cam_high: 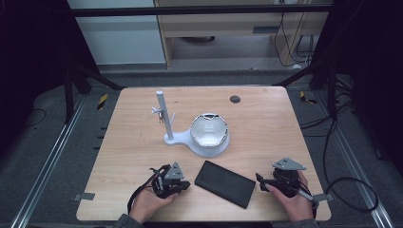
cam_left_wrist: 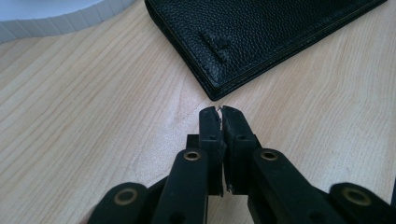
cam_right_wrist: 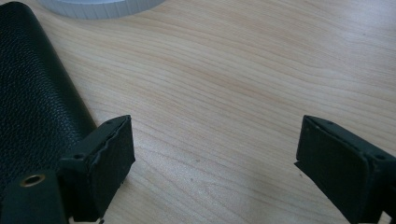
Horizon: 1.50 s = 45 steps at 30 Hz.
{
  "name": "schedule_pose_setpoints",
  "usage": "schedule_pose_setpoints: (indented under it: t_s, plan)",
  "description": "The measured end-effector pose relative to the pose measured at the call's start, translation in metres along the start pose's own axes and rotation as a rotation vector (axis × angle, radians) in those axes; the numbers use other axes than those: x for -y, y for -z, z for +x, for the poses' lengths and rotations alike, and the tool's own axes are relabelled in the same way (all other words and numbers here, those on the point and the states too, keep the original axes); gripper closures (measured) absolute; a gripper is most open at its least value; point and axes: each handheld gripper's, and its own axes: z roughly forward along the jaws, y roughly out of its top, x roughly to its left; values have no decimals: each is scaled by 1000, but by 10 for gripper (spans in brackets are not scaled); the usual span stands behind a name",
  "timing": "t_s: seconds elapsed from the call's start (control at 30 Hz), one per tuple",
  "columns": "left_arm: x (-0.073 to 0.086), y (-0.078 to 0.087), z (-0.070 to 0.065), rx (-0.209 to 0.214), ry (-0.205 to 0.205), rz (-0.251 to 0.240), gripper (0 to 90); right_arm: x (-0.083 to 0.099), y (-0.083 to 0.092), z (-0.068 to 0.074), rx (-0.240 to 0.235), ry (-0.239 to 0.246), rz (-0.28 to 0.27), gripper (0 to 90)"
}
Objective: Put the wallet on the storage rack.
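Both grippers sit at the near edge of the table, one on each side of a black wallet. Left gripper has its two black jaws pressed together with nothing between them; in the left gripper view its tips stand just short of the wallet's nearest corner, not touching it. Right gripper holds its jaws wide apart, and in the right gripper view bare wood lies between the two blocky, matte pads, with the wallet's edge running along just beside one of them.

Largest is the table, a rectangular top of pale wood with fine straight grain and a small dark round insert near the far edge. On its middle stands a white stand: a round base with a ribbed rim, a smooth upright post with short pegs, and a bowl-shaped, glossy white shell resting on the base, open side up.

The wallet lies flat between the two hands, a long slim rectangle turned at a slant to the table edge. Its cover is pebbled black leather with a stitched border, rounded spine and a small embossed mark.
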Motion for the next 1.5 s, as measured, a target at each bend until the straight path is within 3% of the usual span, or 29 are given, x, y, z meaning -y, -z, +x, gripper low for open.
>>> schedule_pose_setpoints:
  t_s: [0.73,1.13,1.37,1.5]
  plan:
    - [-7,-13,3,-22,-27,48,899,-1,0,2,-12,6,-2,108]
    - [-10,-17,2,-18,-35,44,898,-2,1,4,-18,13,-11,107]
    - [-10,-15,4,-4,-9,6,898,-9,5,15,-55,42,-47,107]
    - [-10,-12,6,11,7,-23,897,-15,6,36,-126,61,-65,98]
